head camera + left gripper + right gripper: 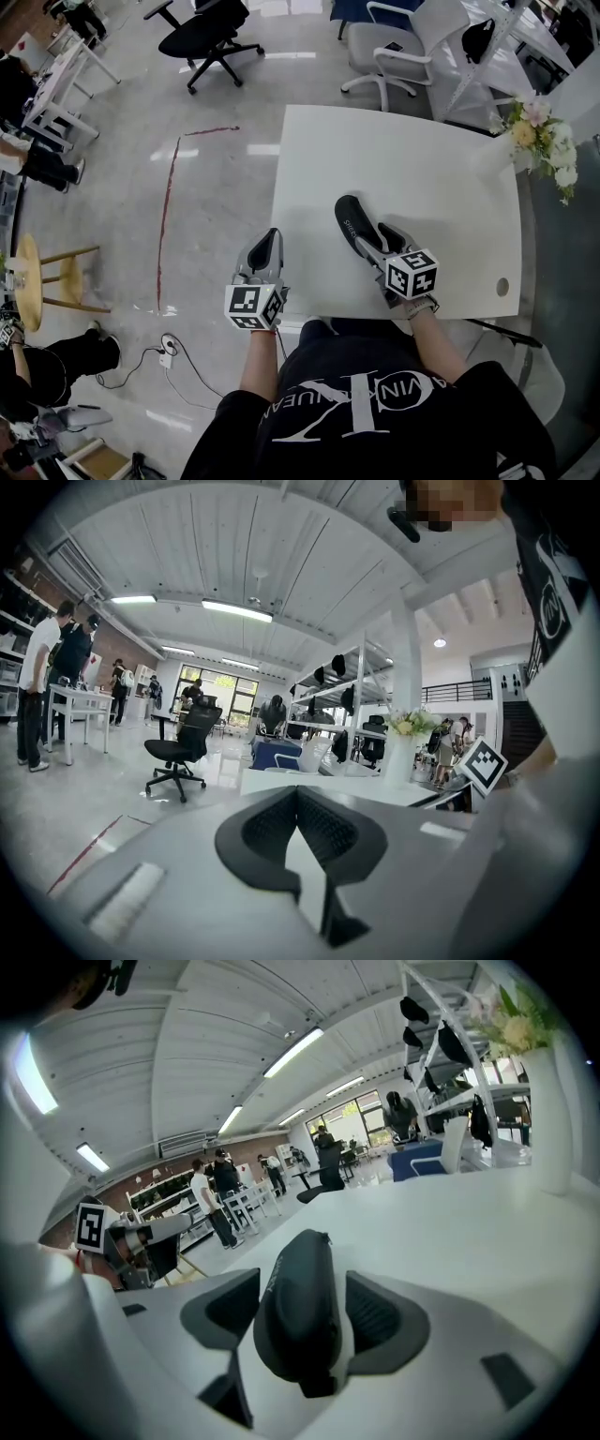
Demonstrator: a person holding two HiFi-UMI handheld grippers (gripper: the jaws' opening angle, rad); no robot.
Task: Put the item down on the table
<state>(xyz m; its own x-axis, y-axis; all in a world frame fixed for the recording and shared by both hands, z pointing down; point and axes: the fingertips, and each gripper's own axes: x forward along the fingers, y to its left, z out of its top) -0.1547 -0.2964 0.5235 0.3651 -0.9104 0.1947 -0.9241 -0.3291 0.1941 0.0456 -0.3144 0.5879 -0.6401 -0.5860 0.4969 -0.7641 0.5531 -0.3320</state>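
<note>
Gently: my right claw (373,242) pinches black zipped case (352,220) over counter (450,178); lower flat, then release. Left claw (269,242) pressed together, empty.

The white table (422,169) carries a vase of flowers (542,141) at its far right corner.

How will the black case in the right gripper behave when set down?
The black case looks stiff: its shell keeps shape in the right gripper. Its rounded, elongated body might rock or slide on the smooth white table.
</note>
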